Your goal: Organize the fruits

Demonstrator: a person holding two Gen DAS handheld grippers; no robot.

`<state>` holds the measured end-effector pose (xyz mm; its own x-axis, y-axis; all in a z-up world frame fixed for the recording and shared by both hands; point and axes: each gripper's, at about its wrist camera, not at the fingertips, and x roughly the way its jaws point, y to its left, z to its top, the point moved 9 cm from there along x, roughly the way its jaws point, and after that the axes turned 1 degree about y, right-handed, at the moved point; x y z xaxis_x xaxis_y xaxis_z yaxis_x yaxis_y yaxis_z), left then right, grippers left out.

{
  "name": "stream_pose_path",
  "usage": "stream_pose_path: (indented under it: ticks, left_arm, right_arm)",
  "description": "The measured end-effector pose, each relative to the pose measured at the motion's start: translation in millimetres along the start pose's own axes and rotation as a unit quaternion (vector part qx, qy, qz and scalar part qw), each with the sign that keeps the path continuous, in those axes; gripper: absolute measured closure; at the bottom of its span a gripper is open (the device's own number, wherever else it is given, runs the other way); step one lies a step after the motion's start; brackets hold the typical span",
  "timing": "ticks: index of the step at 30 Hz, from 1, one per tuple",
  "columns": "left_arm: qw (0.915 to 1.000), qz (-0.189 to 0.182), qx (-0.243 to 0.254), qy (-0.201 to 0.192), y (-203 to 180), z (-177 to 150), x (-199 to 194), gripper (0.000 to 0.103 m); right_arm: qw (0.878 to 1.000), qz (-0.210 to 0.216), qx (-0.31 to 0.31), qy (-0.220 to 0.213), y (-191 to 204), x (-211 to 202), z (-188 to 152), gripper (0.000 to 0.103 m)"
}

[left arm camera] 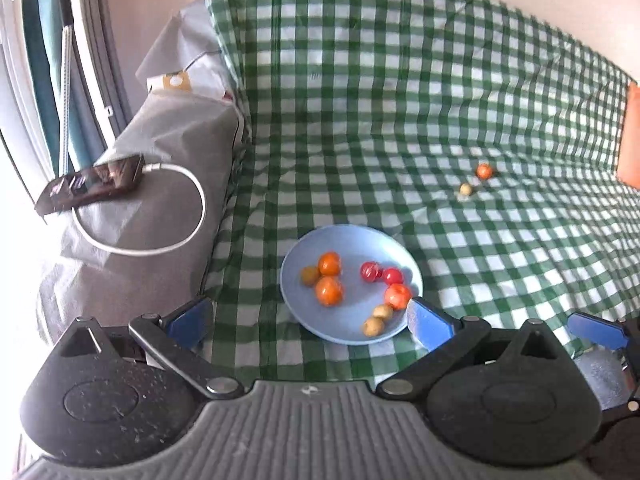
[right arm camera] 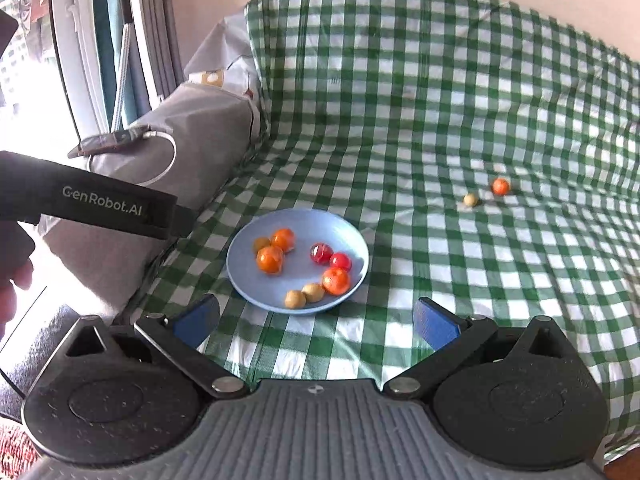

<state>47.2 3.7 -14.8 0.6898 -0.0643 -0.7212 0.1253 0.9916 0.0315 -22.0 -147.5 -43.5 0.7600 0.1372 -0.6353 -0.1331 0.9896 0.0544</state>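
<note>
The left tool (left arm camera: 310,322) stands released, its blue pads spread wide with nothing between them; the right tool (right arm camera: 316,318) is likewise wide apart and empty.

Just ahead of both tools sits a round pale-blue plastic plate (right arm camera: 248,276) on the green-and-white checked cloth (right arm camera: 440,100). In the left wrist view the plate's near rim lies between the pads, and the right pad overlaps its edge in the picture; whether they touch I cannot tell.

On the plate, towards the left pad, are two orange round fruits (right arm camera: 270,259) with a small brownish one (right arm camera: 261,244) beside them. Towards the right pad lie two red round fruits (right arm camera: 321,253), a larger red-orange fruit (right arm camera: 336,281) and two small tan fruits (right arm camera: 313,292) nearest the tools.

Well beyond the plate, ahead and to the right, a small orange fruit (right arm camera: 500,186) and a small pale-yellow fruit (right arm camera: 471,199) rest on the cloth, close together.

To the left, a dark phone (left arm camera: 90,188) with a white cable (left arm camera: 192,184) lies on a grey cushion (left arm camera: 168,128).
</note>
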Motion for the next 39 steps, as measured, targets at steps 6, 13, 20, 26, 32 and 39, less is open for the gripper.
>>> stream_pose_path:
  ticks: [6, 13, 20, 26, 32, 39]
  left_arm:
    - [1.0000, -0.006, 0.001, -0.007, -8.4, 6.2, -8.2, 0.000]
    - [0.9999, 0.005, 0.014, -0.001, -14.8, 8.1, -4.7, 0.000]
    - [0.9990, 0.005, 0.032, 0.029, -33.6, 6.3, 18.2, 0.000]
    - [0.9973, -0.018, 0.039, 0.060, -69.7, 23.1, 55.4, 0.000]
    - [0.9945, -0.053, 0.036, 0.083, -126.4, 55.1, 113.7, 0.000]
    - [0.9934, -0.072, 0.044, 0.077, -198.9, 99.3, 208.8, 0.000]
  right_arm:
    - [1.000, 0.002, 0.010, -0.029, -8.9, -10.7, 16.1, 0.001]
    - [0.999, 0.002, 0.041, -0.027, -18.6, -4.5, 12.9, 0.001]
    - [0.998, 0.001, 0.055, -0.026, -34.3, 2.1, 9.9, 0.001]
    - [0.995, -0.037, 0.089, -0.037, -85.5, 16.5, 8.5, 0.001]
    - [0.987, -0.098, 0.121, -0.040, -168.7, 34.7, 6.2, 0.001]
    - [0.975, -0.149, 0.157, -0.038, -264.8, 72.2, 9.8, 0.001]
